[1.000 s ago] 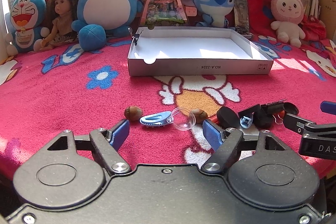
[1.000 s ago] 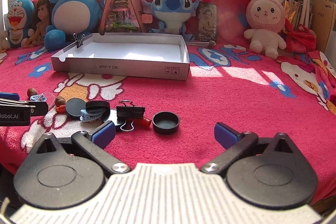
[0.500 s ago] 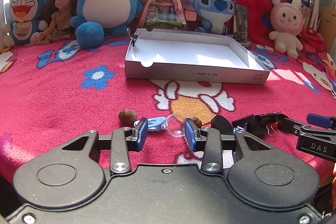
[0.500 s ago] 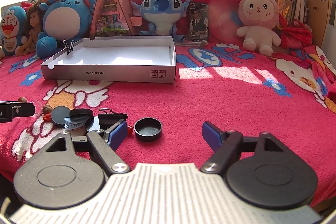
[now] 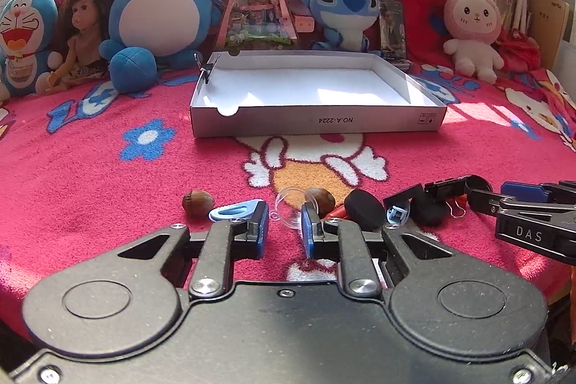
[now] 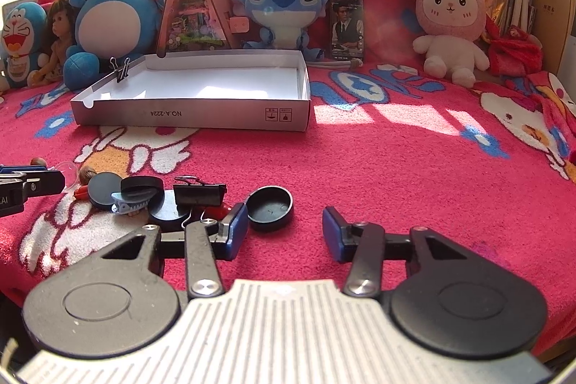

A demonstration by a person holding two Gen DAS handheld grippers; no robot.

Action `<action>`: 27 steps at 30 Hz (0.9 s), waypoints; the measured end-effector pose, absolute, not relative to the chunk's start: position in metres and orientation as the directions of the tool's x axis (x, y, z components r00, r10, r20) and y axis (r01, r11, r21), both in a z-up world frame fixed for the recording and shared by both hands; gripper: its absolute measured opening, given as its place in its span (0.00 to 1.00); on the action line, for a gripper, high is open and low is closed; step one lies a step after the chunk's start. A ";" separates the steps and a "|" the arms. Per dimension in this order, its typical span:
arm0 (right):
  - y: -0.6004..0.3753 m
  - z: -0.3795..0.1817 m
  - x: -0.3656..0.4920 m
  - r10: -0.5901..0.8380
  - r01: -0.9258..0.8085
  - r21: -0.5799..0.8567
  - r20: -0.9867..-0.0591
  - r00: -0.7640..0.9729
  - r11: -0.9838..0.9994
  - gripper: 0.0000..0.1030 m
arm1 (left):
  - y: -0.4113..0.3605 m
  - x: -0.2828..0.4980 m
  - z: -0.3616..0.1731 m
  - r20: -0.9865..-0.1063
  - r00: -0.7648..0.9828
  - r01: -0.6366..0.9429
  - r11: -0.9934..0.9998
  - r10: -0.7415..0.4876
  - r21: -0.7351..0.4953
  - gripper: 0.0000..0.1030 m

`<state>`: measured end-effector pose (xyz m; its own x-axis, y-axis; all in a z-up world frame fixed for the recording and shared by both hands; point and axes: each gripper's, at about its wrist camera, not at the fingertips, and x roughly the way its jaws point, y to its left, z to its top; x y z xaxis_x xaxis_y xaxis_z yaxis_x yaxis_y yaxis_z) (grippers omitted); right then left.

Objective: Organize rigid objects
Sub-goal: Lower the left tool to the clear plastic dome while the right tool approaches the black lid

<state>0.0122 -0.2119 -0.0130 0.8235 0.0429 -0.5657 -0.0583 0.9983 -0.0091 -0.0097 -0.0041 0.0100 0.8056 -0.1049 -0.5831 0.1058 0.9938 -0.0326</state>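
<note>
Small objects lie on the red blanket: a clear plastic half-dome (image 5: 289, 207), a blue hair clip (image 5: 234, 210), two brown nuts (image 5: 197, 201) (image 5: 321, 197), black round lids (image 5: 363, 208) (image 6: 270, 208) and a black binder clip (image 6: 199, 195). An open white cardboard box (image 5: 316, 123) (image 6: 190, 112) stands farther back. My left gripper (image 5: 284, 228) has narrowed around the near edge of the clear dome; the grip is hard to confirm. My right gripper (image 6: 284, 236) is open, just short of the black lid.
Plush toys, a doll and a triangular display case (image 5: 257, 6) line the back behind the box. A binder clip (image 6: 121, 69) is clipped on the box's left rim. The right gripper's fingers (image 5: 522, 207) show at the right edge of the left wrist view.
My left gripper has closed from wide open to a narrow gap at the clear dome. My right gripper has narrowed somewhat and moved toward the black lid.
</note>
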 end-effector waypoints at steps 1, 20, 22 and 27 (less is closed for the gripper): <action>-0.211 -0.014 0.013 0.043 -0.059 -0.008 -0.569 0.821 0.998 0.50 | -0.004 -0.009 0.010 -0.584 0.805 0.104 0.994 -0.104 -0.033 0.18; -0.212 -0.016 0.021 0.031 -0.044 -0.010 -0.570 0.821 0.999 0.50 | -0.014 -0.003 0.003 -0.560 0.823 0.140 0.989 -0.094 0.039 0.37; -0.214 -0.016 0.021 0.023 -0.037 -0.013 -0.570 0.822 0.999 0.50 | -0.013 -0.002 0.002 -0.558 0.825 0.139 0.989 -0.091 0.043 0.37; -0.219 -0.015 0.022 0.002 -0.012 -0.015 -0.567 0.824 1.000 0.50 | -0.012 0.002 0.000 -0.560 0.825 0.128 0.990 -0.073 0.059 0.37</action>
